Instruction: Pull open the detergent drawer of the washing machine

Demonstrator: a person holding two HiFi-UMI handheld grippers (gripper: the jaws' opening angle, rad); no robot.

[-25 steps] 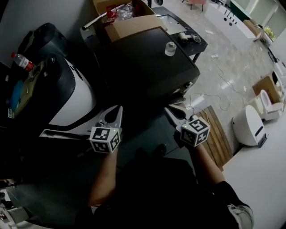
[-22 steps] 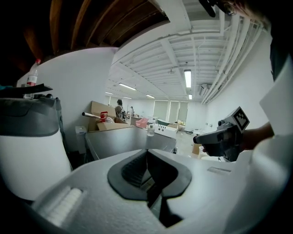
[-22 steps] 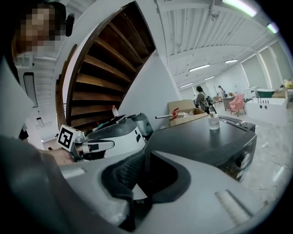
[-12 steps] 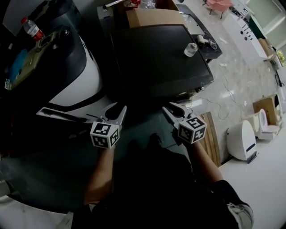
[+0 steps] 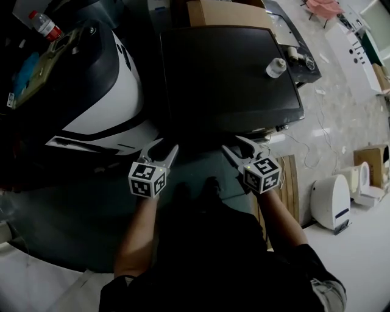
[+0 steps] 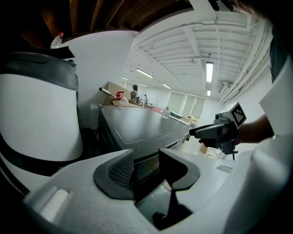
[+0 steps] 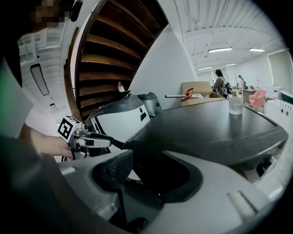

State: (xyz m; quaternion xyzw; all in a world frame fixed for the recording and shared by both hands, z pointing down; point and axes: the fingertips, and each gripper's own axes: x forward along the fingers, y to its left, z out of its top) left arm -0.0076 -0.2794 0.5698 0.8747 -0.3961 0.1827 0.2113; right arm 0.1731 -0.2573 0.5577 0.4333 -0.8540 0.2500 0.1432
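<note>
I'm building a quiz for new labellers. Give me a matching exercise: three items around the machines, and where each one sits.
Things:
1. small clear jar
2. red-capped bottle
3. cardboard box

Places:
A. on the black-and-white unit
B. behind the dark washing machine
C. on the dark washing machine's top

Pairs: 1-C, 2-A, 3-B

Dim head view, brighter gripper views
Ceiling light (image 6: pixel 209 71) glares at two o'clock in the left gripper view; washing machine (image 5: pixel 225 73) near-black; fisheye edges bend, darken.
</note>
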